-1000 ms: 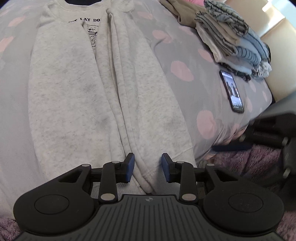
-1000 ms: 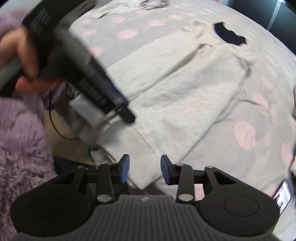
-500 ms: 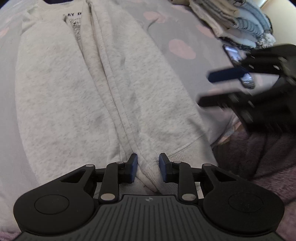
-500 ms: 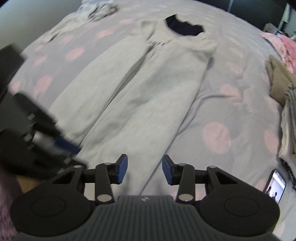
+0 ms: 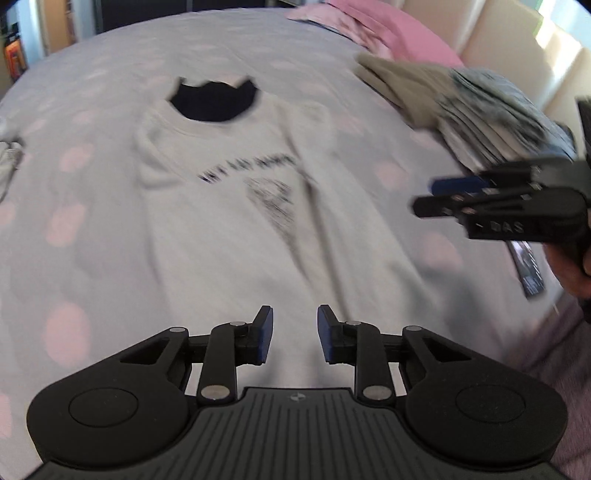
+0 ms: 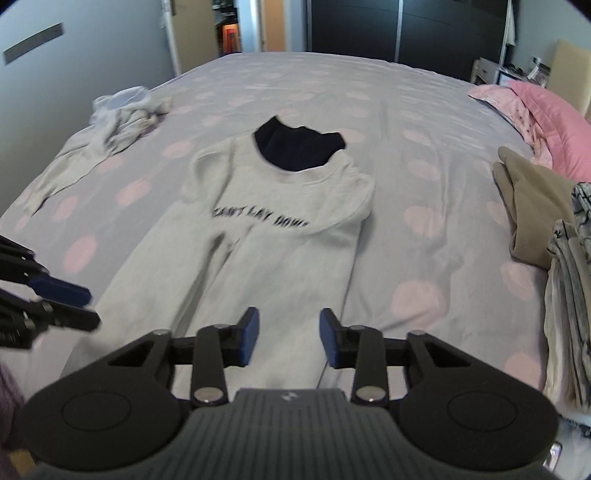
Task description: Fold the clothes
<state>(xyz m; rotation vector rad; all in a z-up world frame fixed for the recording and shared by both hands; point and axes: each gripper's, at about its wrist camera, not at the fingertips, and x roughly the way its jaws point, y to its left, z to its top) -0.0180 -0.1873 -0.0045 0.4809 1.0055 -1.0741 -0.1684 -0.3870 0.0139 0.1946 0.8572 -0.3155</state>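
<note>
On the bed point(image 6: 424, 122), with its grey cover dotted in pale pink, we are looking at a light grey sweatshirt point(image 6: 280, 258) lying flat near the middle, sleeves folded in along the front, dark collar pointing toward the far wall. Our left gripper point(image 5: 294, 334) is hovering over the hem end with its blue-padded fingers spread apart, pinching nothing. Our right gripper point(image 6: 288, 339) is hanging over the same end, likewise spread and empty. To the right, a stack of folded clothes point(image 6: 565, 295) is sitting at the bed's edge, with a tan garment point(image 6: 532, 206) and a pink pillow point(image 6: 554, 129) behind it. Far left, a crumpled pale garment point(image 6: 118, 118) is lying on the cover. A phone point(image 5: 530, 267) is resting near the right edge. Dark wardrobe doors point(image 6: 406, 29) are lining the back wall.
</note>
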